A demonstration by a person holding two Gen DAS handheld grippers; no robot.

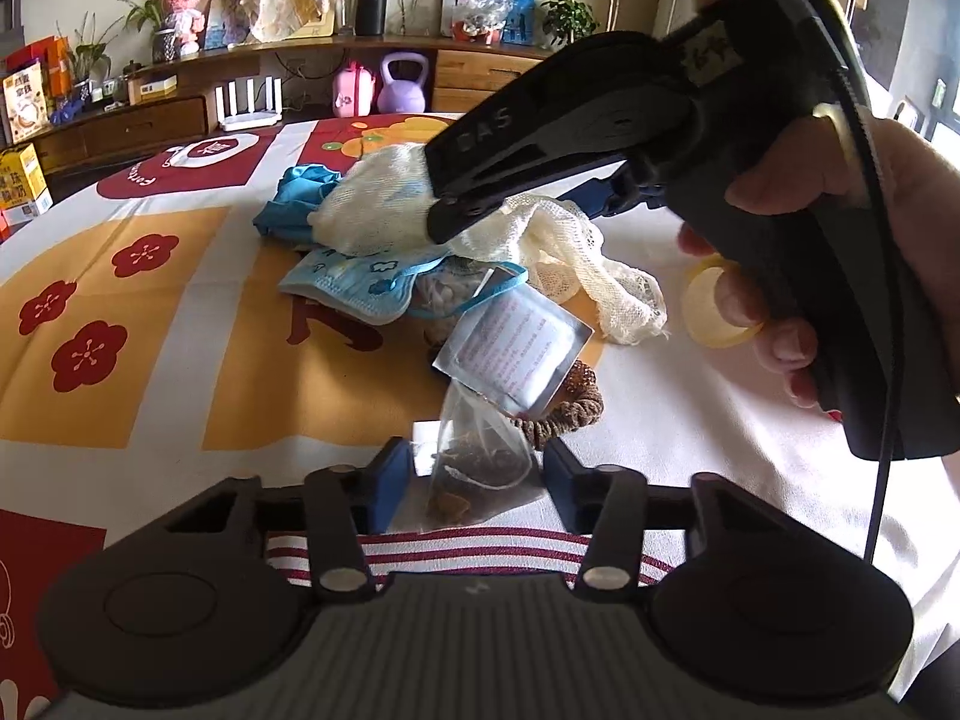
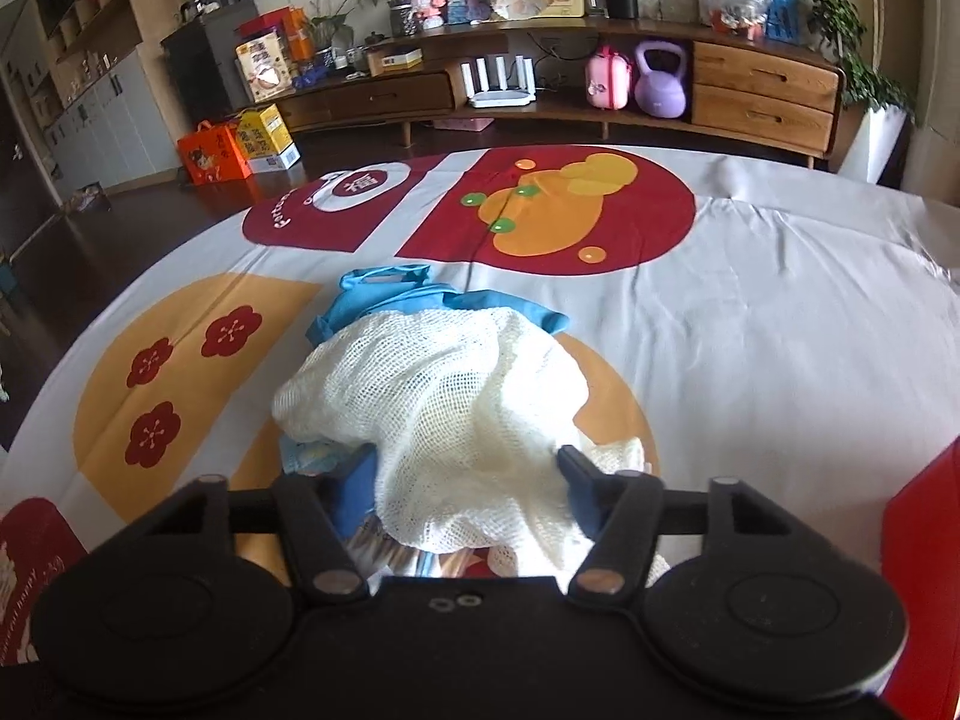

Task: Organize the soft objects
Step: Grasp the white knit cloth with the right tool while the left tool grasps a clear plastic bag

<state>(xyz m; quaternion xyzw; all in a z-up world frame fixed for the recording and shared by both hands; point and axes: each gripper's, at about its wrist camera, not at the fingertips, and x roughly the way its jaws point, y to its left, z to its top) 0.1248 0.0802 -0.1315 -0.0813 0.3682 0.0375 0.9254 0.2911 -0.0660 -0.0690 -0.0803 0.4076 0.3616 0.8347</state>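
Looking along the left gripper [image 1: 477, 468], its two blue fingers [image 1: 393, 465] stand either side of a clear bag [image 1: 480, 462] of brown bits lying on the tablecloth [image 1: 180, 330]; whether the pads actually press the bag cannot be told. At twelve o'clock from the bag sits a heap: a white sachet [image 1: 519, 354], a brown scrunchie [image 1: 564, 414] at its four o'clock, a patterned face mask [image 1: 354, 285], blue cloth [image 1: 294, 204] and cream mesh [image 1: 540, 246] on top. At two o'clock a hand [image 1: 840, 228] holds the right gripper [image 1: 462, 204], its tip on the mesh.

From the right wrist, the right gripper [image 2: 468, 474] has its blue fingers [image 2: 585, 492] clenched on the cream mesh [image 2: 438, 408], which bulges between them and fills the centre. Blue cloth [image 2: 384, 294] peeks out at twelve o'clock, the mask edge [image 2: 306, 456] at nine. Across the room stands a cabinet [image 2: 762, 96].
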